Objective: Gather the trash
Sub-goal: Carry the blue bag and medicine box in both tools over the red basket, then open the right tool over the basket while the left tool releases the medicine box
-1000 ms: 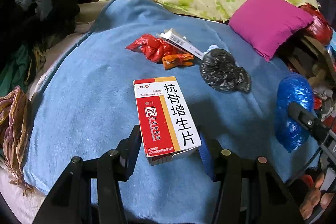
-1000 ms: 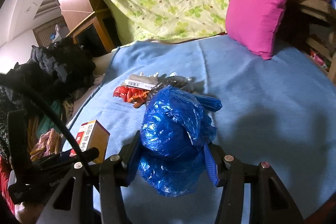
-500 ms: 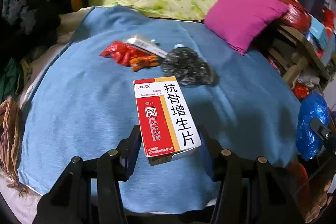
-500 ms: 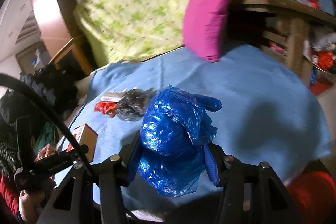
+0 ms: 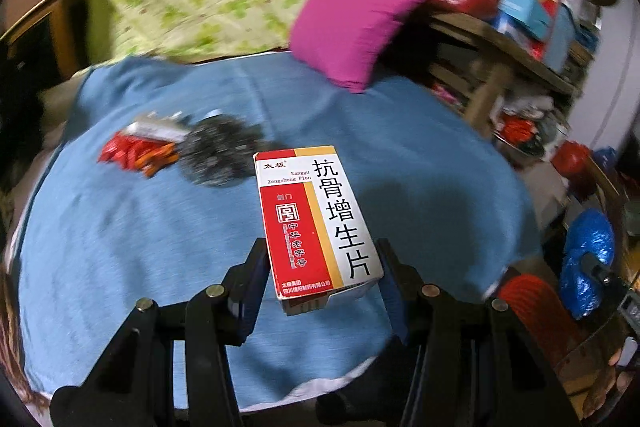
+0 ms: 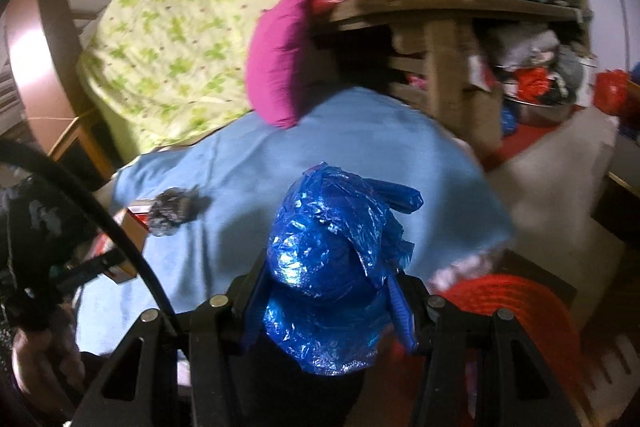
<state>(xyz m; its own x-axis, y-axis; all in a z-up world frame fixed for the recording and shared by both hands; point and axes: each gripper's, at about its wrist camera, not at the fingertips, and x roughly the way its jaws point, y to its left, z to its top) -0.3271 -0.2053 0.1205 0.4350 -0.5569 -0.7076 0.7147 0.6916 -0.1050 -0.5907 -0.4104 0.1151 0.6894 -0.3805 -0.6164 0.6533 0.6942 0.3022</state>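
Trash still on blue bed cover [image 5: 140,247]: red wrappers [image 5: 132,153], black crumpled bag [image 5: 218,155]. Left hand-held gripper [image 5: 322,267] clamps medicine box [image 5: 316,223]; right hand-held gripper [image 6: 328,291] clamps blue plastic bag [image 6: 332,267]. Two collected, neither binned.

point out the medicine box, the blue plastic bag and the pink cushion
medicine box [image 5: 316,223], left wrist view, on its printed top face
blue plastic bag [image 6: 332,267], right wrist view, on the crinkled middle of the bundle
pink cushion [image 5: 356,23], left wrist view, on the middle of its front face
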